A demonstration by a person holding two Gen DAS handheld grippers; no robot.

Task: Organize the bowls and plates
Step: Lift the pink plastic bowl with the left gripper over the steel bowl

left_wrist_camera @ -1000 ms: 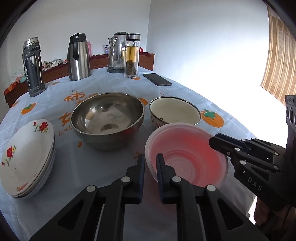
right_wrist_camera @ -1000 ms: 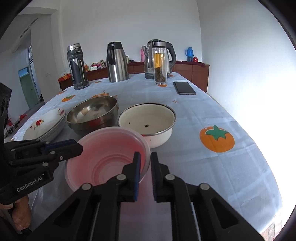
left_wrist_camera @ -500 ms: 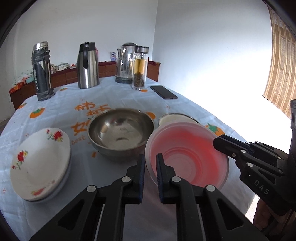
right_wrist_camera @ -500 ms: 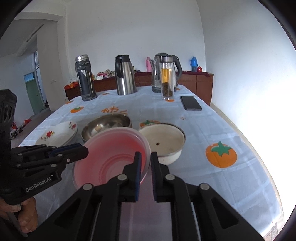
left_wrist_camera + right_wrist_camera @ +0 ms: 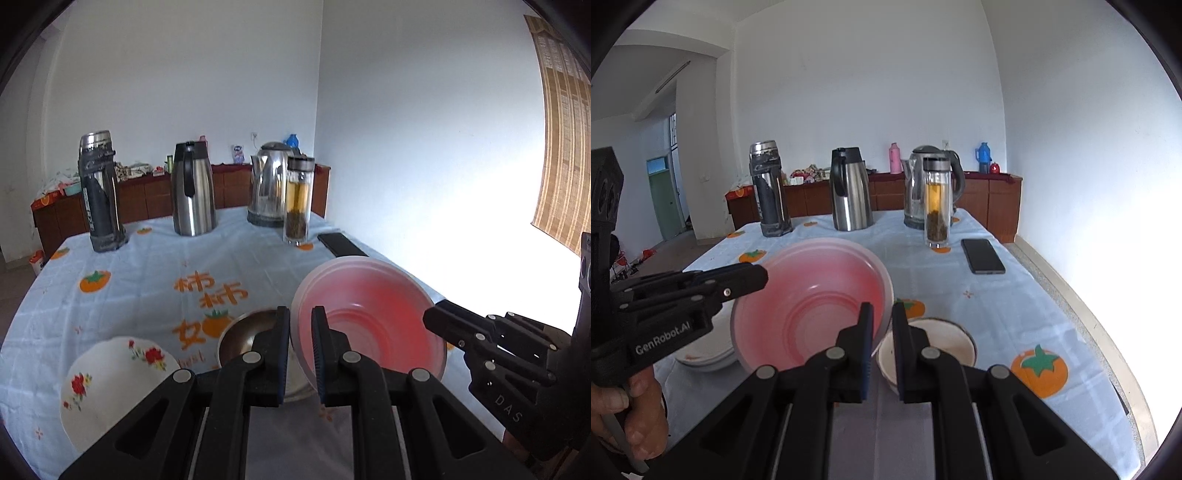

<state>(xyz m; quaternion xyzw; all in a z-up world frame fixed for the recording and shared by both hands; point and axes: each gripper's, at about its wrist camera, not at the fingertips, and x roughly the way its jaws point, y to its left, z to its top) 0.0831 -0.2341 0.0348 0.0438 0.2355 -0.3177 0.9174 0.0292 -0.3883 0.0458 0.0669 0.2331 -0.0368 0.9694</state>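
A translucent pink plastic bowl (image 5: 369, 317) is held in the air above the table, tilted. My left gripper (image 5: 298, 332) is shut on its left rim and my right gripper (image 5: 882, 321) is shut on its right rim; the bowl also shows in the right wrist view (image 5: 812, 302). Below it on the table sit a steel bowl (image 5: 243, 334), partly hidden, and a white enamel bowl (image 5: 945, 341). A stack of white flowered plates (image 5: 114, 384) lies at the front left.
At the table's far end stand a dark flask (image 5: 98, 192), a steel carafe (image 5: 192, 188), an electric kettle (image 5: 267, 184) and a glass tea bottle (image 5: 298, 201). A black phone (image 5: 982, 256) lies to the right. The table's right edge (image 5: 1108, 350) is near.
Both grippers have lifted the pink bowl up off the table, still shut on its rims. The bowls and plates below now sit lower in both views.
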